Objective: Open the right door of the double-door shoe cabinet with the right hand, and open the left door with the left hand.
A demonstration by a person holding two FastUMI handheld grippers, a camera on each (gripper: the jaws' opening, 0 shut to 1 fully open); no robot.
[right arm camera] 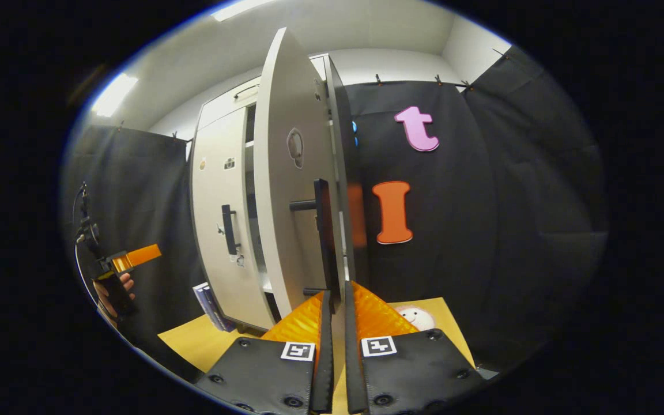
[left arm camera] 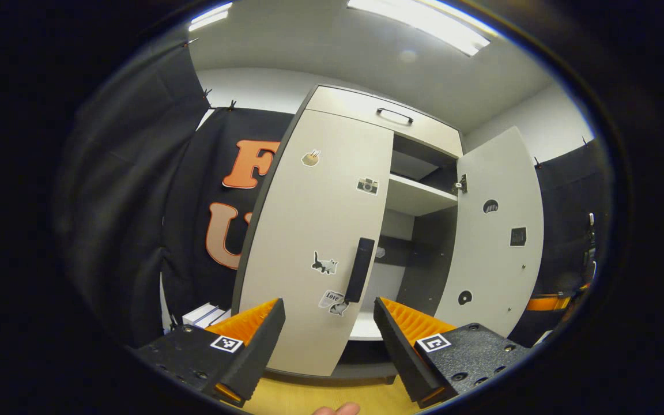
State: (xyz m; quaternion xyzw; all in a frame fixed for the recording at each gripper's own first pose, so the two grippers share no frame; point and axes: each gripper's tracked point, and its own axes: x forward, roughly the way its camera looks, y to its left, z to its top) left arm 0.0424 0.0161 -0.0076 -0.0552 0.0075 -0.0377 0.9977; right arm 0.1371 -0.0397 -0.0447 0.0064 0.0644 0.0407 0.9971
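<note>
Left gripper view looks at the shoe cabinet point(left arm camera: 366, 109) head on: its left door point(left arm camera: 314, 230) is closed, carrying stickers and a dark vertical handle point(left arm camera: 359, 270) near its inner edge, while the right door point(left arm camera: 493, 230) stands swung wide, baring shelves point(left arm camera: 418, 196) inside. The left gripper point(left arm camera: 329, 323) has its fingers spread wide apart with nothing between them, aimed at the lower end of that left handle but short of it. In the right gripper view the right door point(right arm camera: 289, 190) is seen nearly edge on, with its dark bar handle point(right arm camera: 321, 230) standing off the panel. The right gripper point(right arm camera: 335, 314) has its fingers drawn close together around the bottom end of this handle; whether both press on it I cannot tell. Farther left in that view the left door point(right arm camera: 217, 219) is closed, and a hand point(right arm camera: 116, 291) holds the other gripper point(right arm camera: 136, 256) well apart from the cabinet. A yellow floor point(right arm camera: 193, 346) lies below, with a small round face-like item point(right arm camera: 415, 316) on it near the black cloth.
</note>
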